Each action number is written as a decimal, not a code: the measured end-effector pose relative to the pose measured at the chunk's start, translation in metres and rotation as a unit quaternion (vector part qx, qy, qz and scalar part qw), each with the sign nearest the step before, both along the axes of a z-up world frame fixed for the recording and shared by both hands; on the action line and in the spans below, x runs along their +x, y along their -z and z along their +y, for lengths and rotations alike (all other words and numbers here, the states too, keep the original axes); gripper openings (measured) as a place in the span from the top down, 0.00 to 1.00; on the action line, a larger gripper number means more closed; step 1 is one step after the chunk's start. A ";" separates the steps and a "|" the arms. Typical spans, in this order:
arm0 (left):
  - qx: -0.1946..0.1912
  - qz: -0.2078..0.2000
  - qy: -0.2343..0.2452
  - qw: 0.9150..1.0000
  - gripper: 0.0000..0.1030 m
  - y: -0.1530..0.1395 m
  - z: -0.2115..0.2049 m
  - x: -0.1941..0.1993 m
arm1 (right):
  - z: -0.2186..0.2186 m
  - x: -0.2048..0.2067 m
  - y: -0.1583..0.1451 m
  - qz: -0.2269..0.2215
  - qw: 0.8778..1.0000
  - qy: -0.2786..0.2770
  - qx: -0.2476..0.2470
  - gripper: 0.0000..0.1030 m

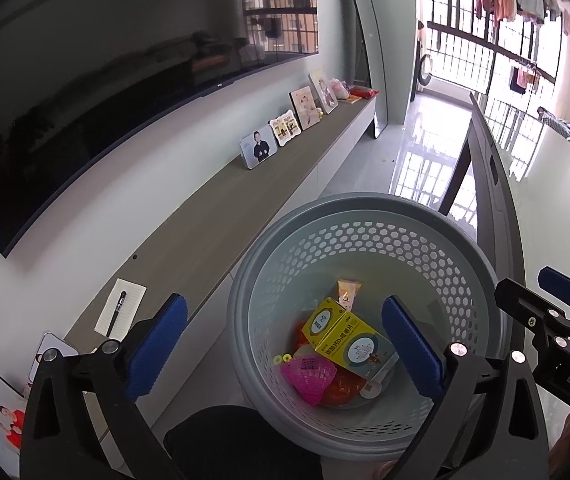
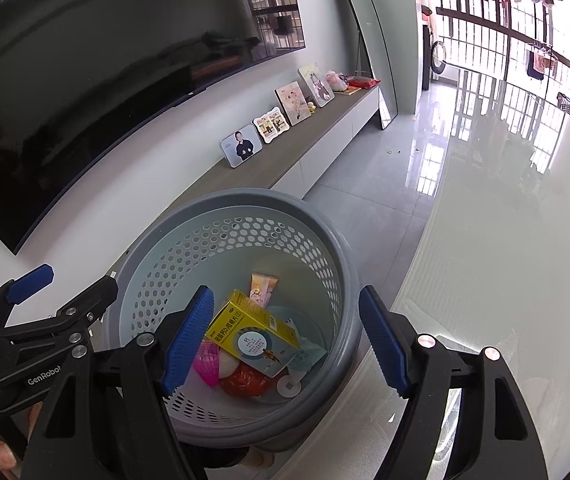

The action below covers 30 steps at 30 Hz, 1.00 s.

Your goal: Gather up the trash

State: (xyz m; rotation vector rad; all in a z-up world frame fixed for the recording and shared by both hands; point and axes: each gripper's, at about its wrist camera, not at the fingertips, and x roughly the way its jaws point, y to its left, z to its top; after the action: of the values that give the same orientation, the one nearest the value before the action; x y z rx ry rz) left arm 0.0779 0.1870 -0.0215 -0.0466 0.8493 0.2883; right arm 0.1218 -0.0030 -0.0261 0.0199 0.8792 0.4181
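Left gripper (image 1: 285,344): spread wide and empty, held above the bin, its blue pads (image 1: 413,350) clear of the rim.
Right gripper (image 2: 285,340): also spread and empty, above the bin's right side, one pad over the inside and the other beyond the rim.
Bin (image 1: 325,220): grey, round, with a perforated wall; it stood on the floor between the counter and the white table (image 2: 505,240).
Trash: lay on the bin's bottom, where a yellow box (image 1: 341,332) rested tilted on top of a pink piece (image 1: 311,376), something red (image 2: 243,380) and a white disc (image 2: 287,388), with a peach packet (image 1: 348,292) leaning behind the box.
Counter (image 1: 213,208): carried a notepad (image 1: 121,309) with a pen (image 1: 117,312) near its near end and a row of photo frames (image 1: 258,151) along its back edge, under the TV (image 1: 85,100).
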 end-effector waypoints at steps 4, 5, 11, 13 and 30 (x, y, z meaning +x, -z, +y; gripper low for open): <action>0.002 0.002 -0.002 1.000 0.07 0.001 -0.001 -0.001 | 0.000 0.000 0.000 0.000 1.000 -0.001 0.001 0.30; 0.002 0.002 -0.001 1.000 0.07 0.001 -0.001 -0.001 | 0.000 0.000 0.000 0.000 1.000 -0.001 0.001 0.30; 0.006 0.003 0.000 1.000 0.07 0.002 -0.003 0.000 | 0.000 0.000 0.000 0.000 1.000 -0.001 0.001 0.30; 0.007 0.004 0.000 1.000 0.06 0.001 -0.004 0.000 | 0.000 0.000 0.000 0.000 1.000 -0.001 0.002 0.30; 0.006 0.010 -0.004 1.000 0.06 0.006 -0.003 0.001 | 0.000 0.000 0.001 0.001 1.000 -0.002 0.001 0.30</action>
State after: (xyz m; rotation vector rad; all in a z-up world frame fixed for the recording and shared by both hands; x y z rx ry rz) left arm 0.0787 0.1843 -0.0273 -0.0359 0.8672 0.3023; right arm 0.1215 -0.0027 -0.0267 0.0208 0.8810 0.4223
